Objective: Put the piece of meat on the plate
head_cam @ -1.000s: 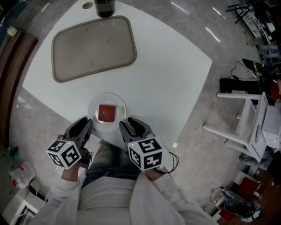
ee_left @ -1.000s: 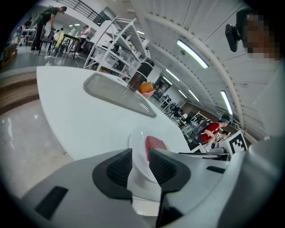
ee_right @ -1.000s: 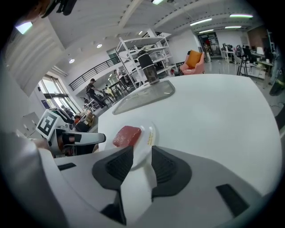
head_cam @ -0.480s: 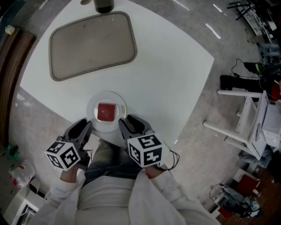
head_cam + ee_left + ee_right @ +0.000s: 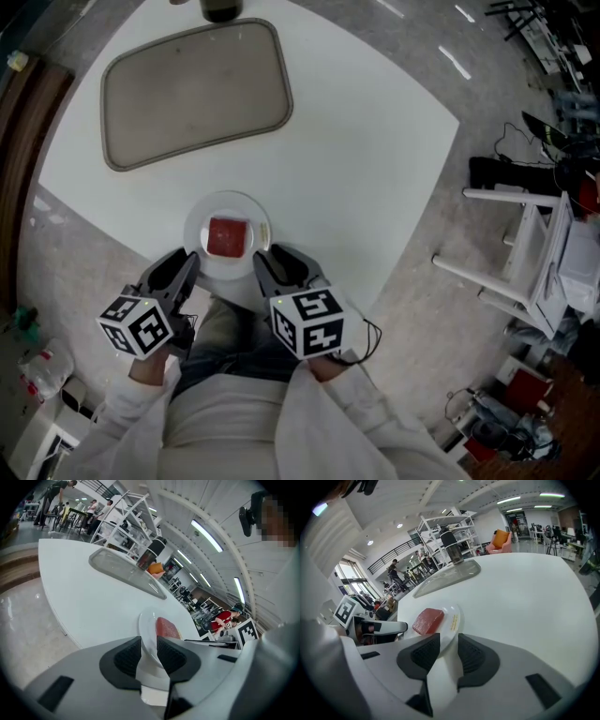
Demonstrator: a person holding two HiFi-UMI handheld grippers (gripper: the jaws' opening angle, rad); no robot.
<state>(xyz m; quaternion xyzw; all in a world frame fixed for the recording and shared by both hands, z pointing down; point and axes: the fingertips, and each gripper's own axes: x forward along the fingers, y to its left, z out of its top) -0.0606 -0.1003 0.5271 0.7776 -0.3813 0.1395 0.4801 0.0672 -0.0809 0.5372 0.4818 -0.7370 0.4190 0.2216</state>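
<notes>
Two spread claws, the left claw and right claw, flank the round white plate holding the red square meat; retreat without bumping its rim.

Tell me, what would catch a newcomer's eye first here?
Red meat on a small white plate, near the table's near edge. At its near side sit the left tool and right tool, each with a black-and-white cube; both are open, the right tool's jaws just opened wider, the plate's rim in their gap but unpinched. A big grey tray lies at the far end.
</notes>
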